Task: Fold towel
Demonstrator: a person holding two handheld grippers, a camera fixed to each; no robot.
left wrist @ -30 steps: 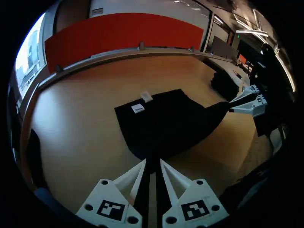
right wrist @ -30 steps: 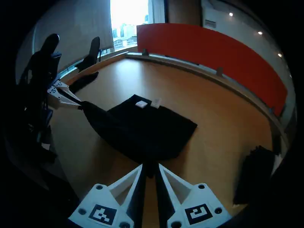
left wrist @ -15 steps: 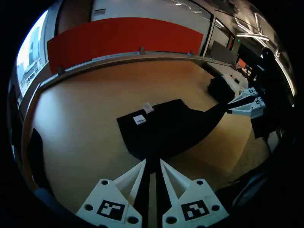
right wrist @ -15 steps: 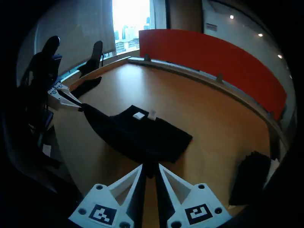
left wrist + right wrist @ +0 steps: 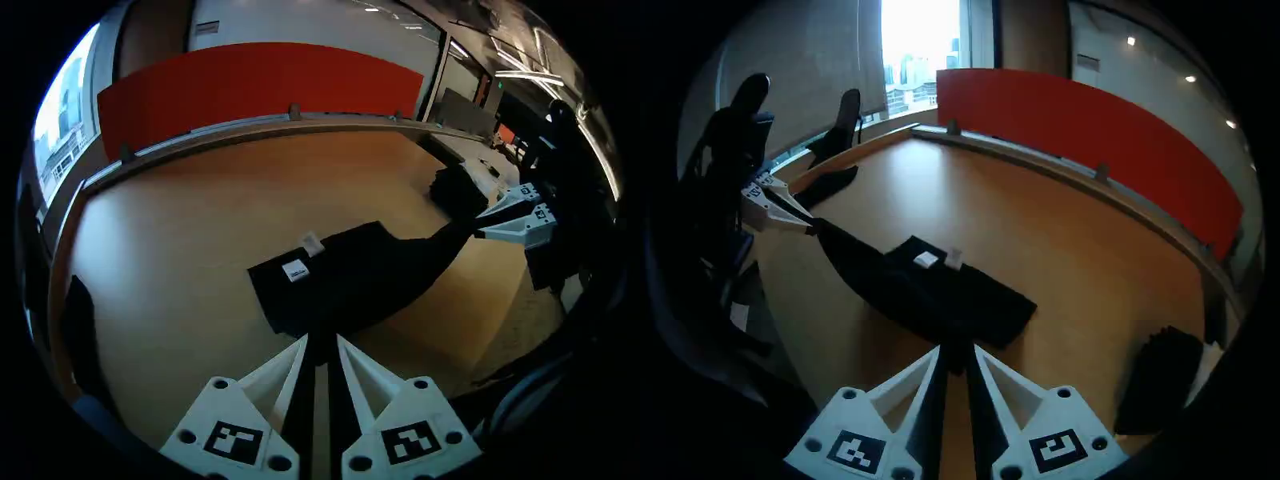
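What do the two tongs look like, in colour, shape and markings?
They are alike. The left tongs and the right tongs each have two white plastic fingers, wedge-shaped, tapering to the tips, with black inner faces. Each finger's broad base carries a square black-and-white marker and small round holes.

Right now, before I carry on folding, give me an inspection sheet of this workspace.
Surface: wooden table, with a curved far edge.
Job's things: black towel, far part lying on the table, near edge lifted between the grippers; white tags on top.
Clutter: dark pile near the table's edge, apart from the towel.
Grippers: left gripper and right gripper each shut on a towel corner.
Cables: nothing seen.
Surroundings: red partition, window, chairs.
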